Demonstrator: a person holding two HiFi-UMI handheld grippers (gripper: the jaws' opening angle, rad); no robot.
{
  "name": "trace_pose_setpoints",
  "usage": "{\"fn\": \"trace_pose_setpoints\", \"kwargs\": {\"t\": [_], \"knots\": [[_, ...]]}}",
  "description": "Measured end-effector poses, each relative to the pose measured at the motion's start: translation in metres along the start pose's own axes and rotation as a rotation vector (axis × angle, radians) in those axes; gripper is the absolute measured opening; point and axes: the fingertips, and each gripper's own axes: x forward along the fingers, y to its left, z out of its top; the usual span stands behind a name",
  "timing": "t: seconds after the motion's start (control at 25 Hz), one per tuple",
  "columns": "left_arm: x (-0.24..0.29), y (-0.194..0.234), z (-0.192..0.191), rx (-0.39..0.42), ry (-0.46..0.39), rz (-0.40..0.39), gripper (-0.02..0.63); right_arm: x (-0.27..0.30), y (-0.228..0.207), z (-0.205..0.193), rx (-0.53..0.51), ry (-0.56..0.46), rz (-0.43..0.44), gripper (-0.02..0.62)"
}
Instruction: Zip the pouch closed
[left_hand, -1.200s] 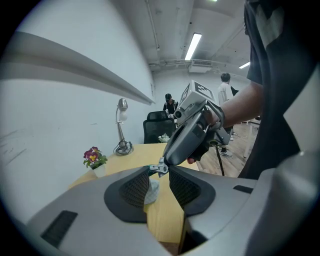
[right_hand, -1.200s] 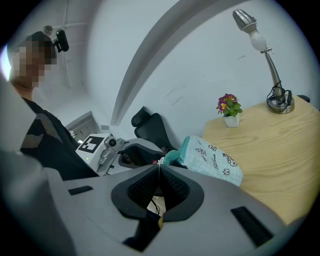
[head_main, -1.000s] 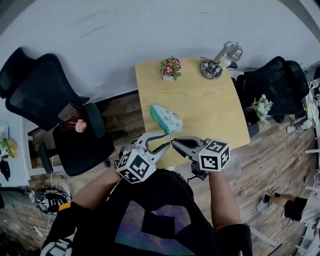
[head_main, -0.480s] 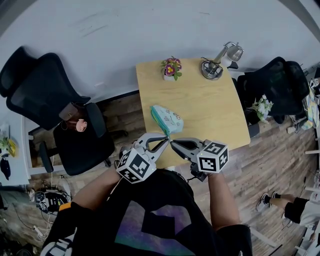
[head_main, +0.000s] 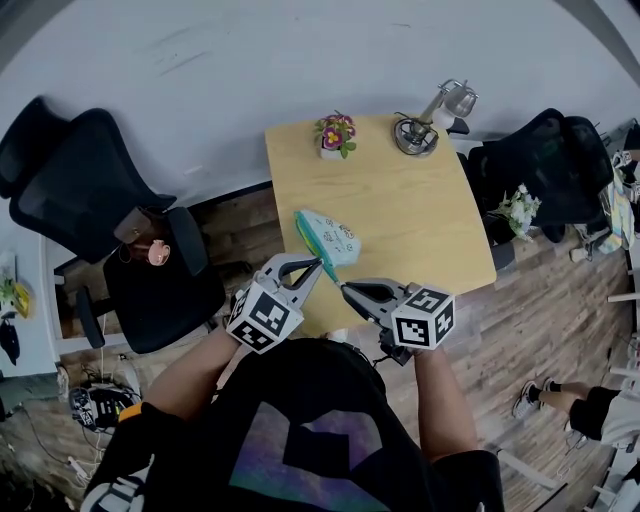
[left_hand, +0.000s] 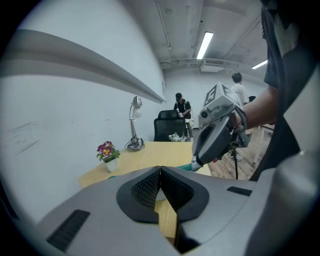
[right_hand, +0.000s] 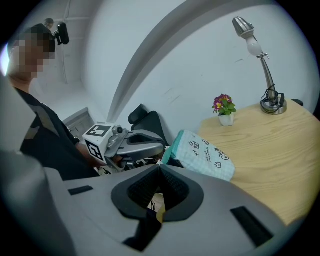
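A pale blue patterned pouch (head_main: 332, 238) with a teal zipper edge lies near the wooden table's (head_main: 420, 220) front left corner. My left gripper (head_main: 318, 264) has just been closing and is now shut on that teal edge by the near end. I cannot tell if it has the pull itself. My right gripper (head_main: 344, 285) is shut on the pouch's near tip, just right of the left one. In the right gripper view the left gripper (right_hand: 164, 148) touches the pouch (right_hand: 207, 152) beyond my shut right gripper (right_hand: 159, 166). In the left gripper view my left gripper (left_hand: 160, 170) is shut and the right gripper (left_hand: 194, 162) pinches a teal end.
A small flower pot (head_main: 337, 135) and a desk lamp (head_main: 430, 125) stand at the table's far edge. Black office chairs stand at the left (head_main: 110, 210) and the right (head_main: 545, 165) of the table. Both grippers hang over the table's near edge.
The left gripper's jaws, wide apart a second ago, have shut on the pouch's teal edge, and it has shifted slightly up and left. The right gripper has stayed in place.
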Motion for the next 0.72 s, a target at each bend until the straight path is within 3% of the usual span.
{"fn": "trace_pose_setpoints", "kwargs": {"t": [0.36, 0.52, 0.72], "knots": [[0.01, 0.076, -0.044, -0.146, 0.115, 0.126, 0.011, -0.014, -0.005, -0.016, 0.015, 0.009, -0.05, 0.02], [0.014, 0.076, -0.055, -0.181, 0.139, 0.109, 0.012, -0.013, -0.005, -0.022, 0.004, 0.019, -0.081, 0.02], [0.014, 0.066, -0.045, -0.279, 0.111, 0.089, 0.013, -0.017, -0.015, -0.032, -0.012, 0.024, -0.173, 0.021]]}}
